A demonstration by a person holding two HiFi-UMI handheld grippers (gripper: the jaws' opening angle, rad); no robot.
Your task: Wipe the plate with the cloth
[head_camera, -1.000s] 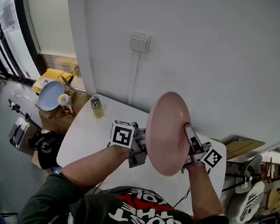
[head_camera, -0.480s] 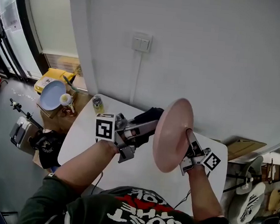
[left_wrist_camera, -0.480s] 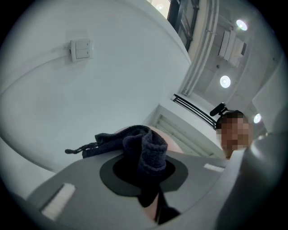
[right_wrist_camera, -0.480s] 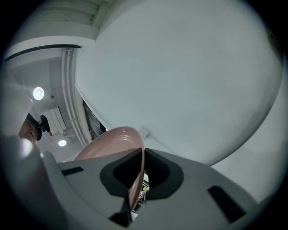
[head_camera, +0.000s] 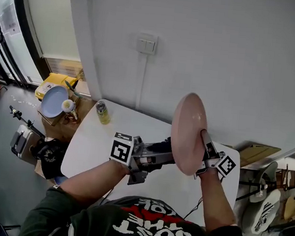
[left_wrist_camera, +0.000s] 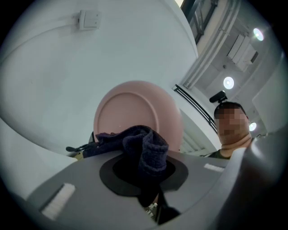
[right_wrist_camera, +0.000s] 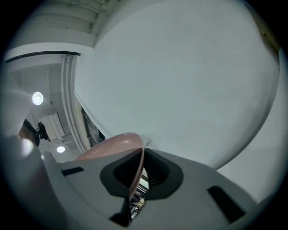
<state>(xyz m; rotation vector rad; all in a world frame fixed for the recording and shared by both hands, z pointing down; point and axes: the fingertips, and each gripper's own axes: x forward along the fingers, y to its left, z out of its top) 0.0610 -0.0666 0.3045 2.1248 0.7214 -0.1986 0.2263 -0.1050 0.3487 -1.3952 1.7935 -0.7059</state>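
Note:
A pink plate (head_camera: pixel 188 132) stands on edge in the air above the white table (head_camera: pixel 103 142), turned nearly side-on to the head view. My right gripper (head_camera: pixel 205 149) is shut on the plate's rim (right_wrist_camera: pixel 137 168) from the right. My left gripper (head_camera: pixel 162 152) is shut on a dark blue cloth (left_wrist_camera: pixel 144 150), which bunches out past the jaws. In the left gripper view the plate's face (left_wrist_camera: pixel 130 112) sits just behind the cloth; the cloth looks to be at the plate's left face, but contact is hidden.
A small yellow-green can (head_camera: pixel 102 112) stands at the table's far left corner. Beyond it a light blue plate (head_camera: pixel 53 100) and a cup (head_camera: pixel 68 105) rest on a low stand. A white wall with a switch (head_camera: pixel 147 44) rises just behind the table.
The plate has turned from facing me to nearly edge-on and risen slightly. My left gripper swung out to the left, then came back in toward the plate with the cloth.

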